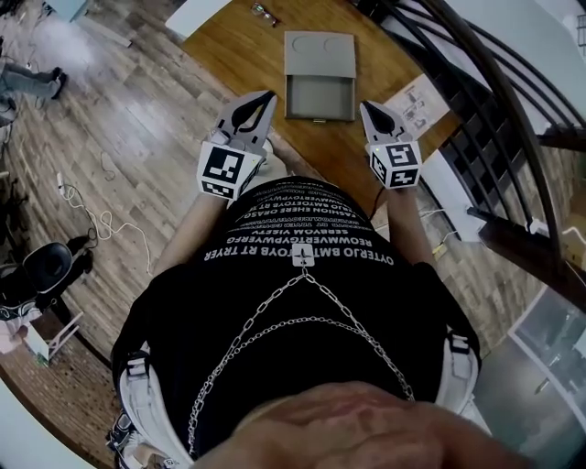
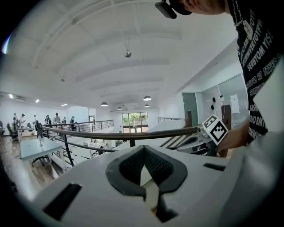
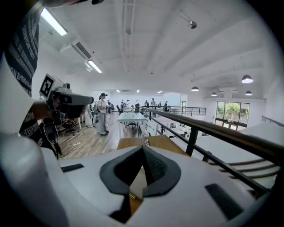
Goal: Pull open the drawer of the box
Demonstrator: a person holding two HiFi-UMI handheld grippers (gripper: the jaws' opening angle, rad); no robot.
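- wood floor [image 1: 137,137] runs round the left side, with a white cable [image 1: 96,220] lying loose on it.
- a person in a black shirt [image 1: 293,302] with chains stands at the near edge of the table [image 1: 220,50].
- a dark railing [image 1: 499,119] curves past the table on the right.
- the box [image 1: 320,53] sits flat on the table in front of the person.
- its drawer [image 1: 320,99] is pulled out on the near side, toward the person.
- the left gripper [image 1: 267,95] is held up by the chest, left of the drawer and clear of it; its jaws are closed tip to tip, with nothing between them.
- the right gripper [image 1: 367,106] is up on the other side, also clear of the drawer, jaws pressed together and empty.
- a printed sheet [image 1: 417,103] lies on the table right of the box.
- a pair of glasses [image 1: 265,13] lies at the far edge.
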